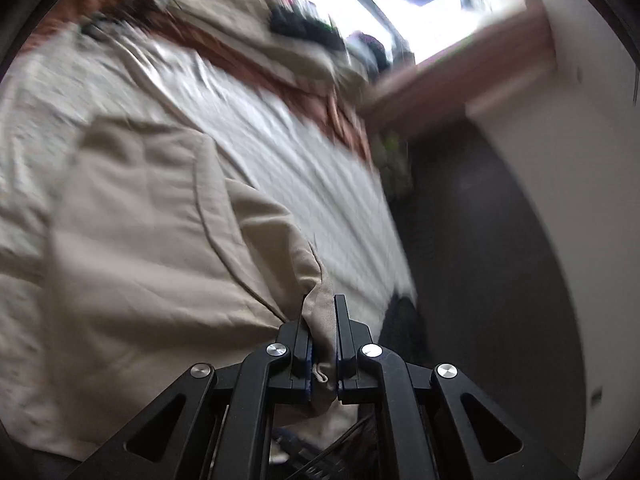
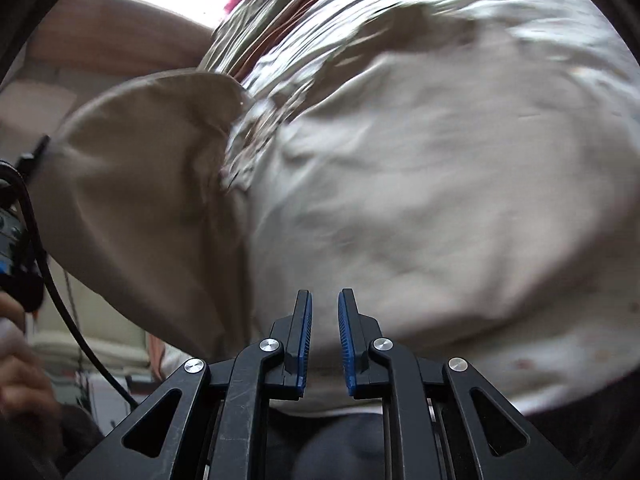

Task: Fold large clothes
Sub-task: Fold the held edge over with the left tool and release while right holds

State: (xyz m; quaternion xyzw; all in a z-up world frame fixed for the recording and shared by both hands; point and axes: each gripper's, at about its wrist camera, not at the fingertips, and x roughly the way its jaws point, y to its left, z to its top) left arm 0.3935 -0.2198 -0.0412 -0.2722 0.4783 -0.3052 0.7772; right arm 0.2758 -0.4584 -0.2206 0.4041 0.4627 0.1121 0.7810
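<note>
A large beige garment (image 1: 160, 240) lies spread over a white sheeted bed (image 1: 300, 152). In the left wrist view my left gripper (image 1: 323, 300) is shut on a bunched edge of that garment, and the cloth with a drawstring end runs down between the pads. The right wrist view shows the same beige garment (image 2: 152, 200) lifted in a fold at the left, over the white sheet (image 2: 420, 200). My right gripper (image 2: 325, 292) hovers above the sheet with a narrow gap between its blue pads (image 2: 304, 340) and nothing in it. Both views are blurred.
A rust-orange blanket (image 1: 248, 64) and a heap of other clothes (image 1: 240, 12) lie at the far end of the bed. A brown wooden ledge (image 1: 460, 76), a white wall (image 1: 580, 160) and dark floor (image 1: 480, 280) flank the bed. A hand (image 2: 20, 360) and a black cable (image 2: 60, 300) show at the left.
</note>
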